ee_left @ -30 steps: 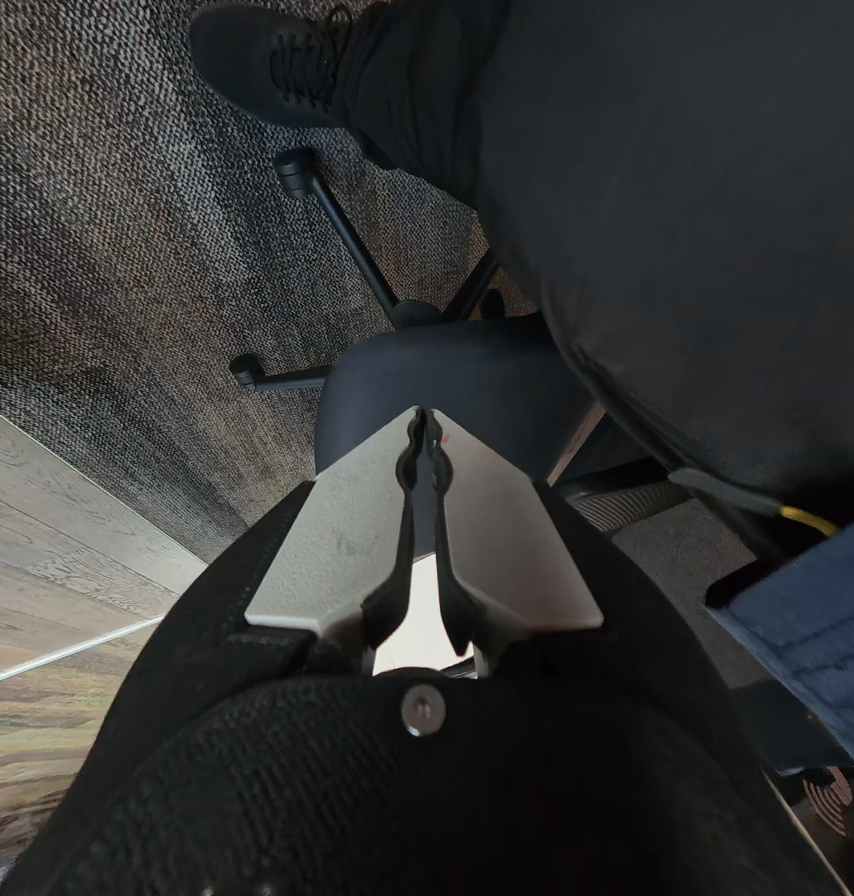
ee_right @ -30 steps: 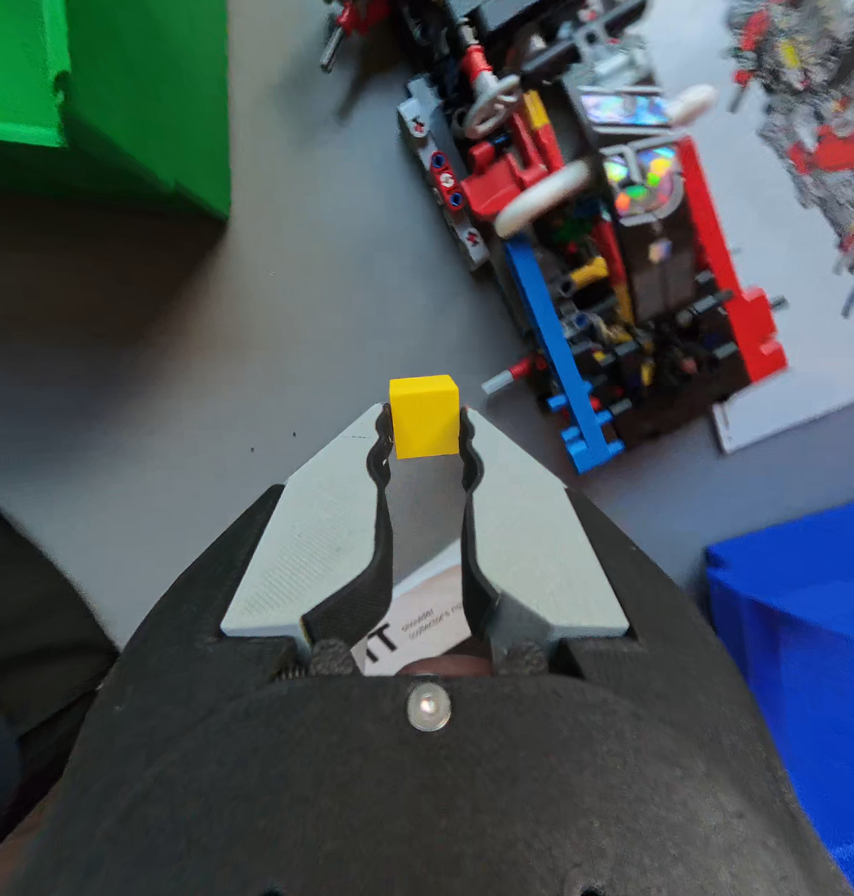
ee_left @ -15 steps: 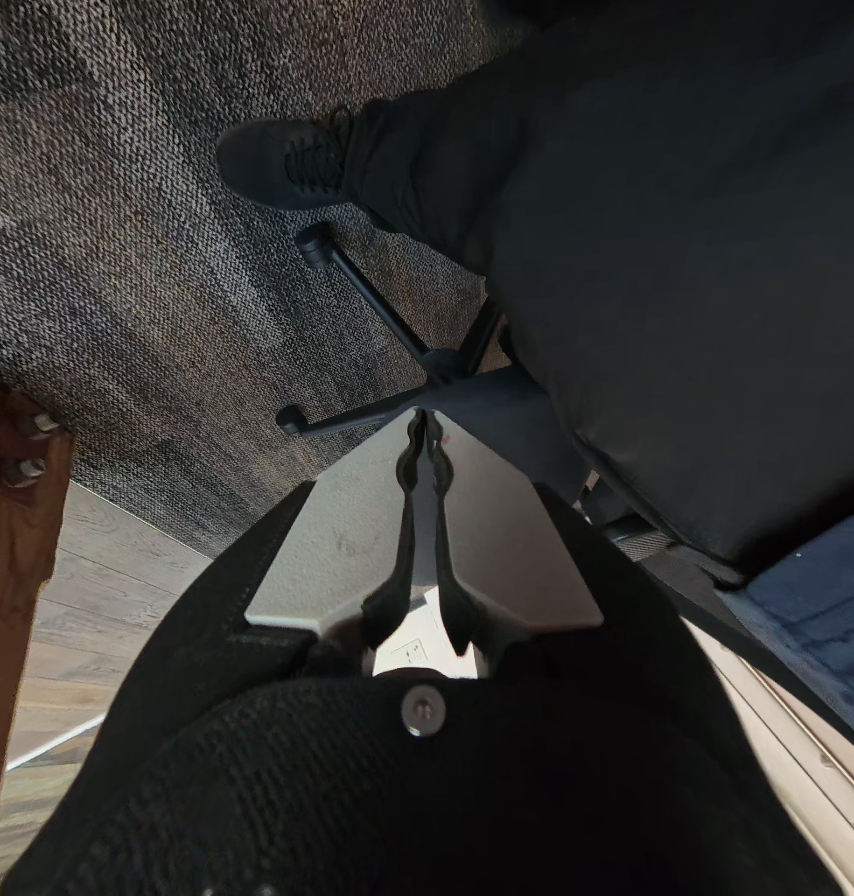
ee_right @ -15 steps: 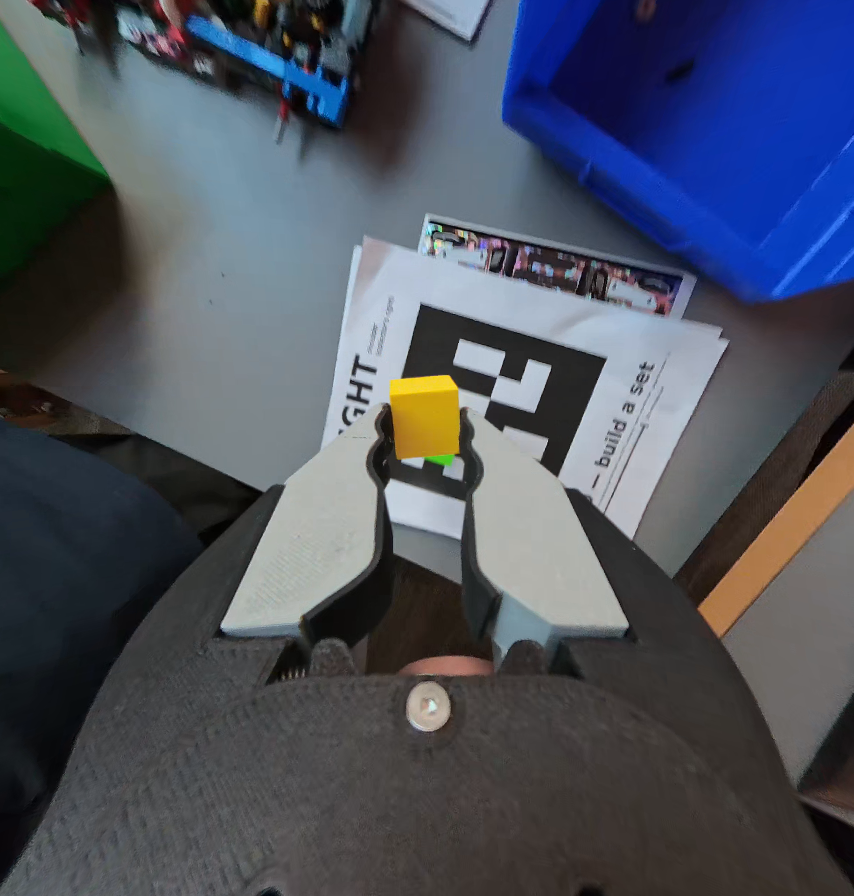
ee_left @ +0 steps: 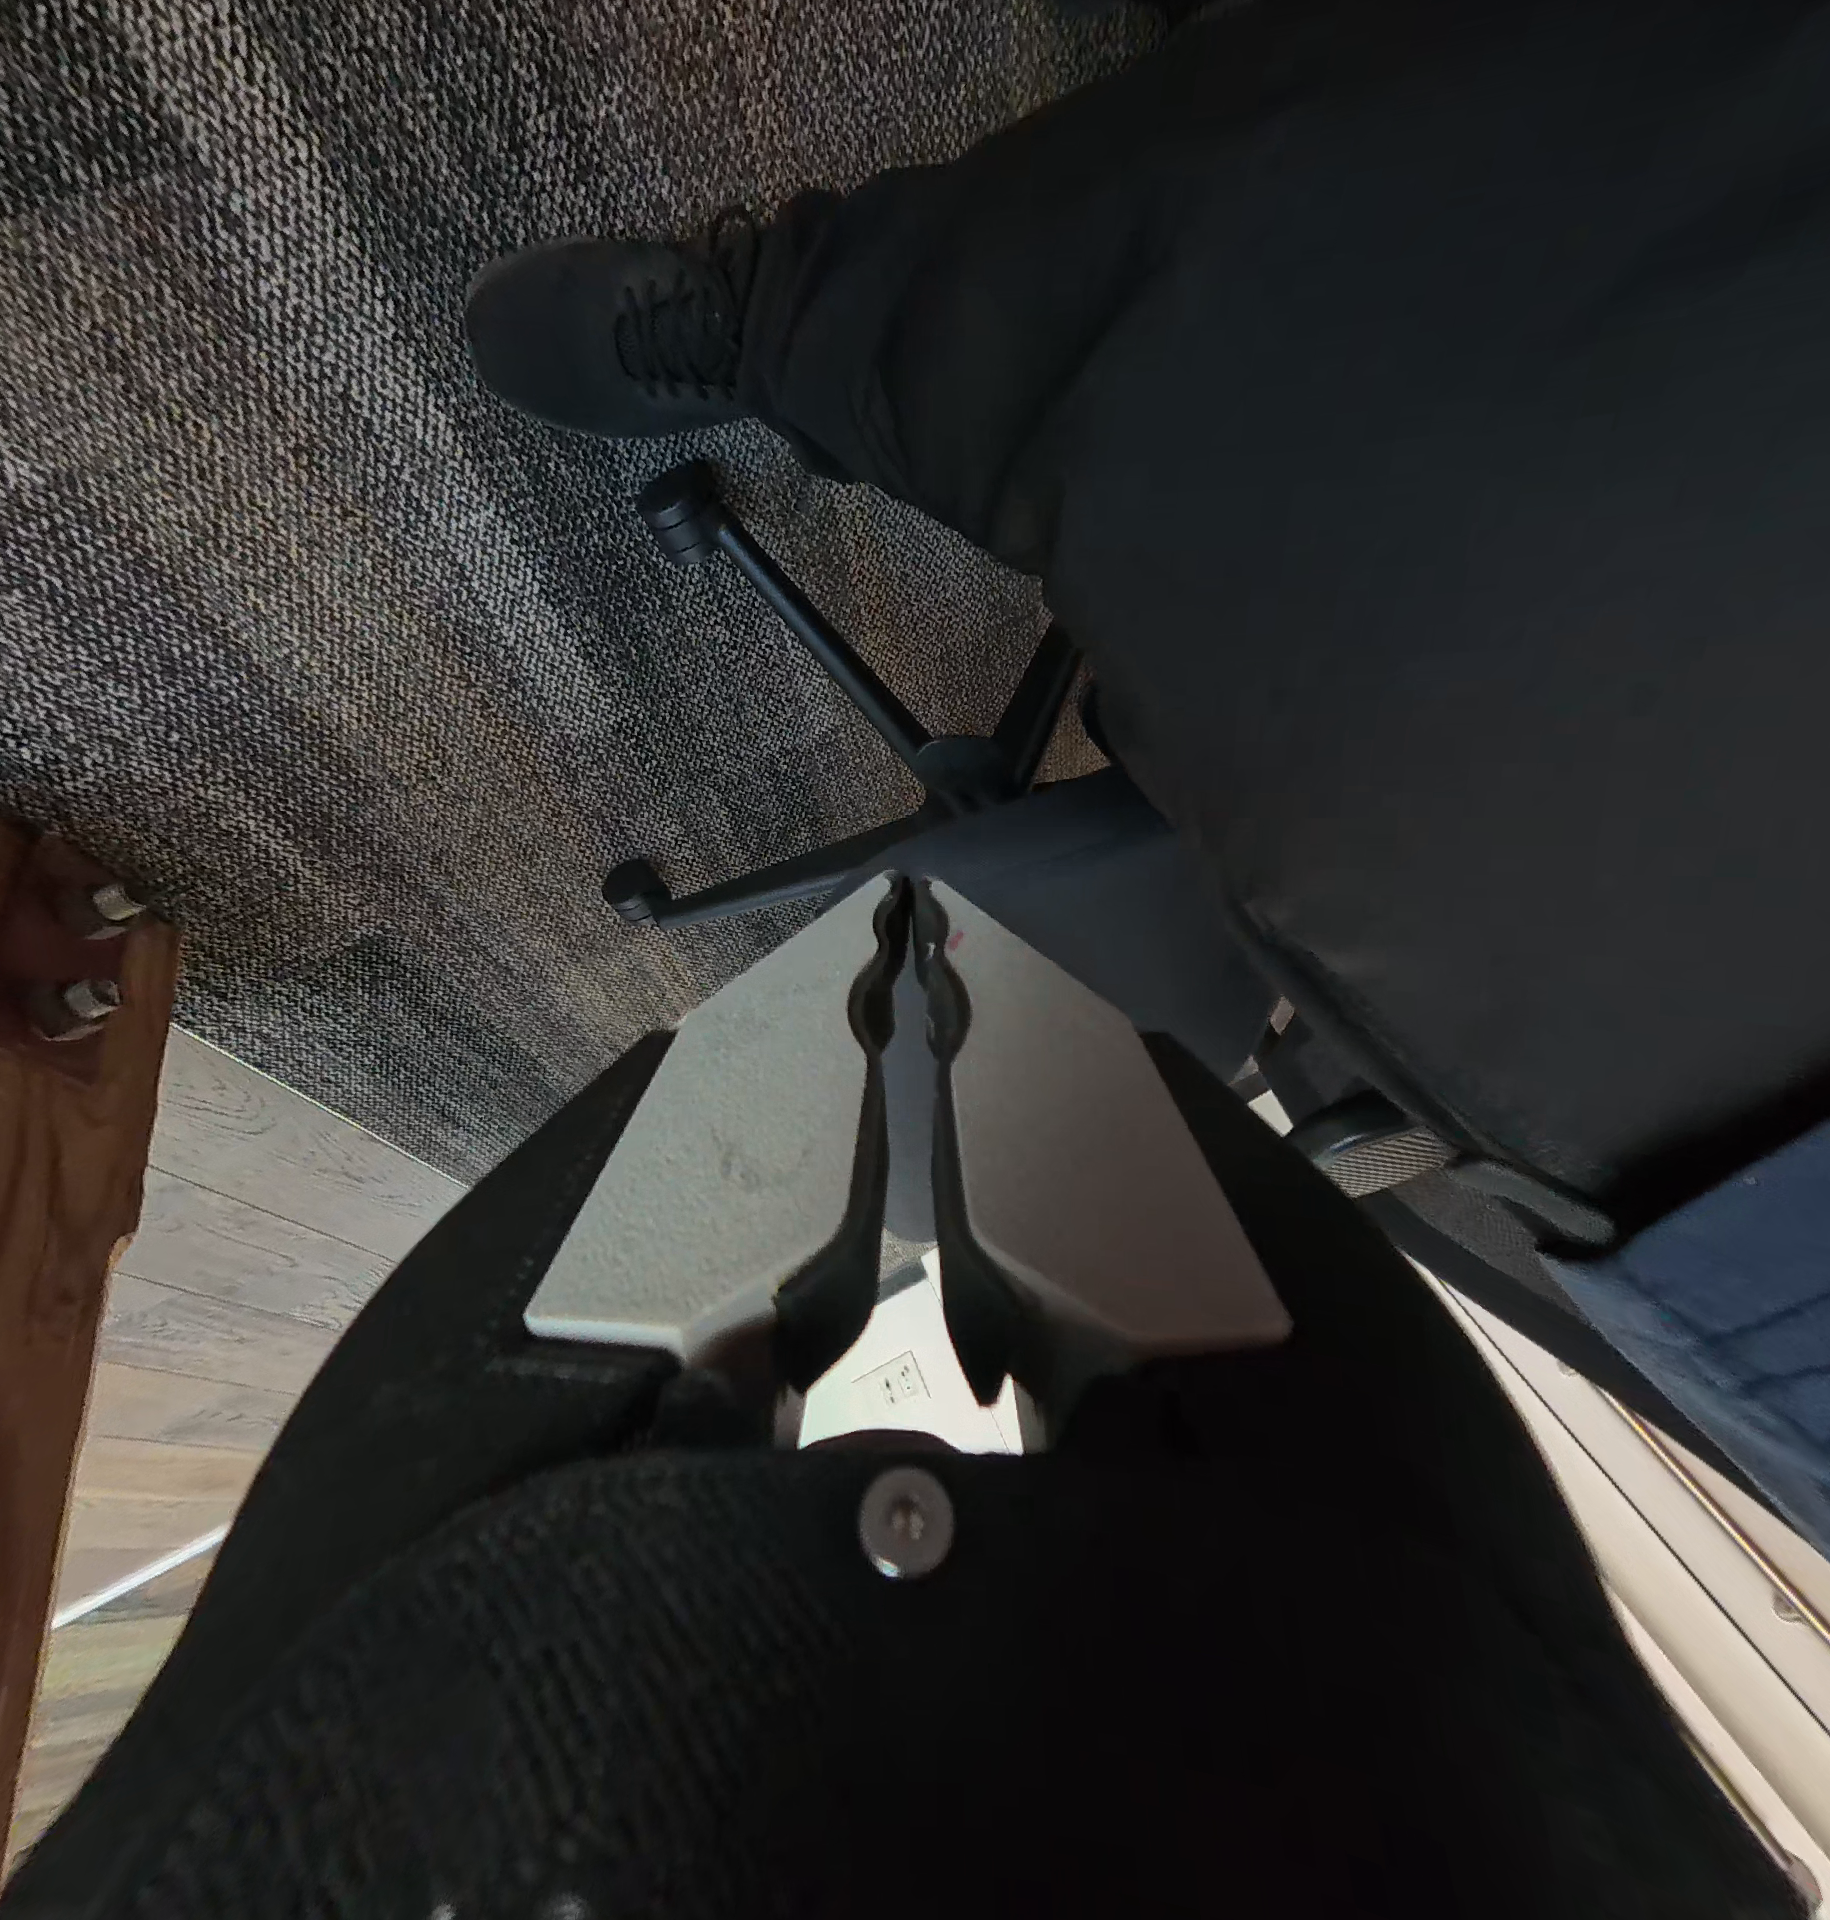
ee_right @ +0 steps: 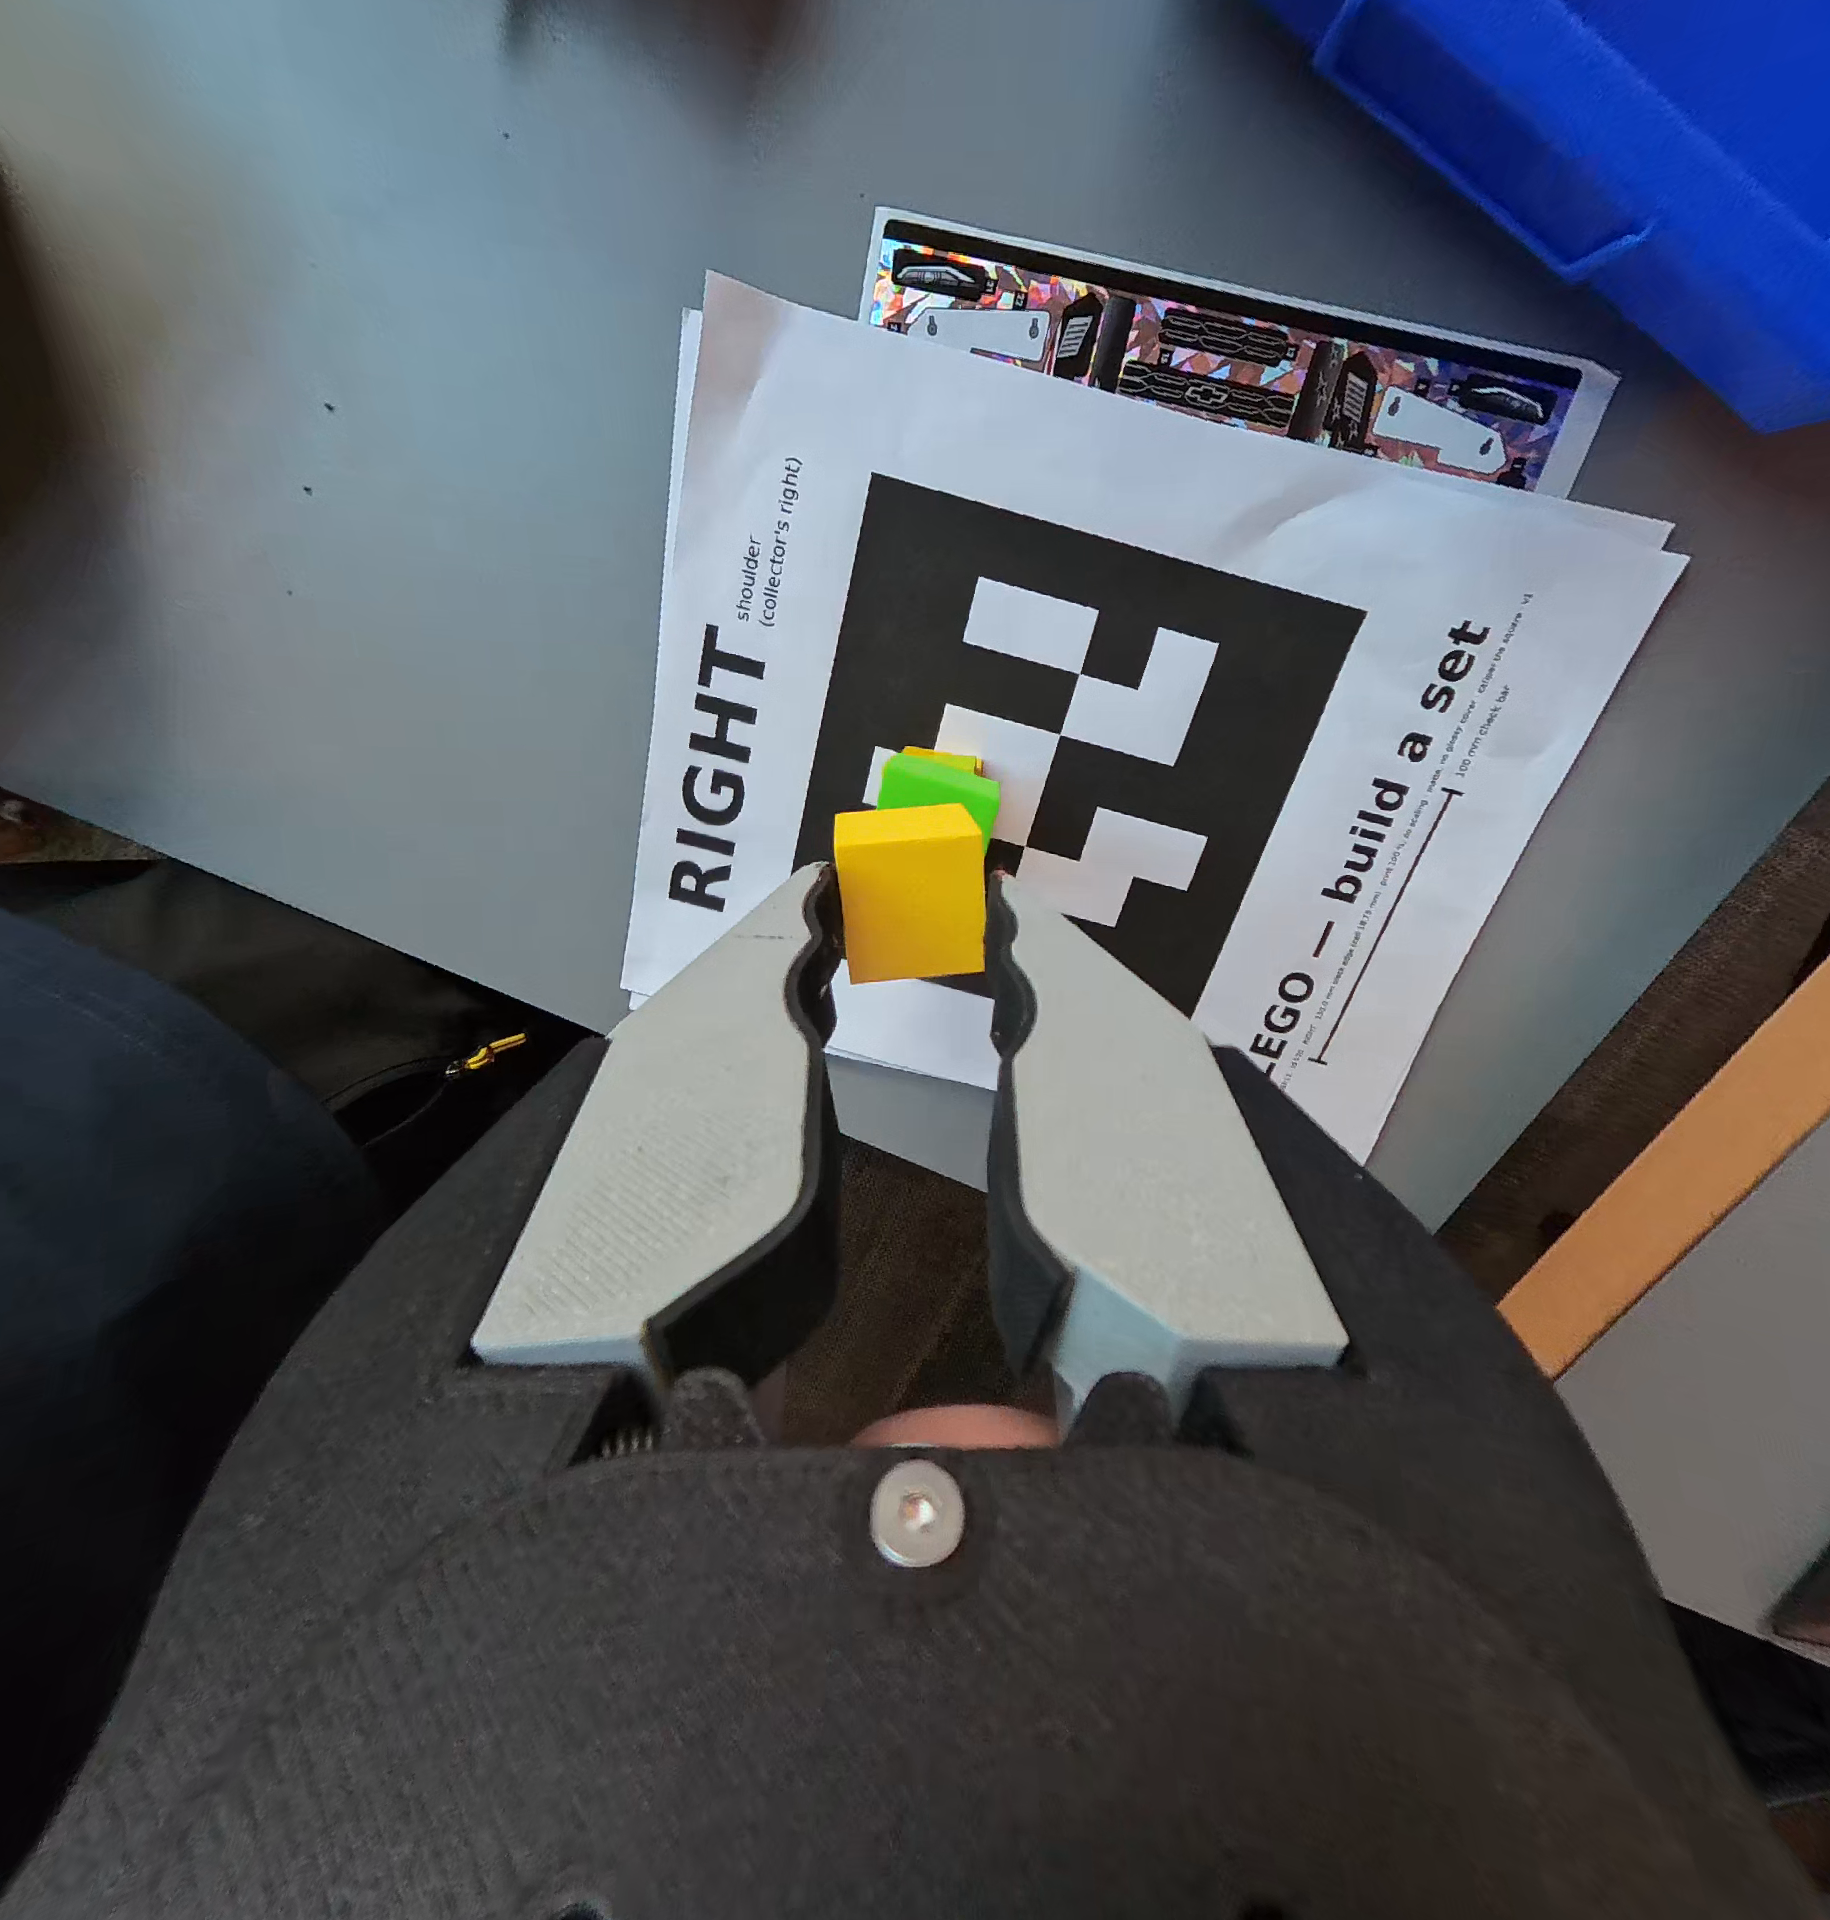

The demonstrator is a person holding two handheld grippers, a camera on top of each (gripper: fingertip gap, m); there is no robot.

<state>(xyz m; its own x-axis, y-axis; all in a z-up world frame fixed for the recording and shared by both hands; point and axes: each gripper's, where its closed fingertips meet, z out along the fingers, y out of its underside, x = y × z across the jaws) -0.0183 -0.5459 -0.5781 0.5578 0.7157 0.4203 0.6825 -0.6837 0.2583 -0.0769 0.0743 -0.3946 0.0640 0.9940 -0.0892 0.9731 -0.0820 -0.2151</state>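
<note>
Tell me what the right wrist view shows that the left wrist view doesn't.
Right only: the right claw shut on a yellow block, just short of a green block standing on printed sheets on a grey table; a blue bin at the far corner.
Left only: the left claw shut on nothing, aimed at carpet, a chair base and a black shoe.
Shared: nothing, beyond each showing its own claw.

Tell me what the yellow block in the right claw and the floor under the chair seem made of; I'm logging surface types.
Yellow block: likely hard plastic, matte, with flat faces and crisp edges. Floor: carpet, speckled grey looped weave; pale wood-look planks adjoin it.
</note>
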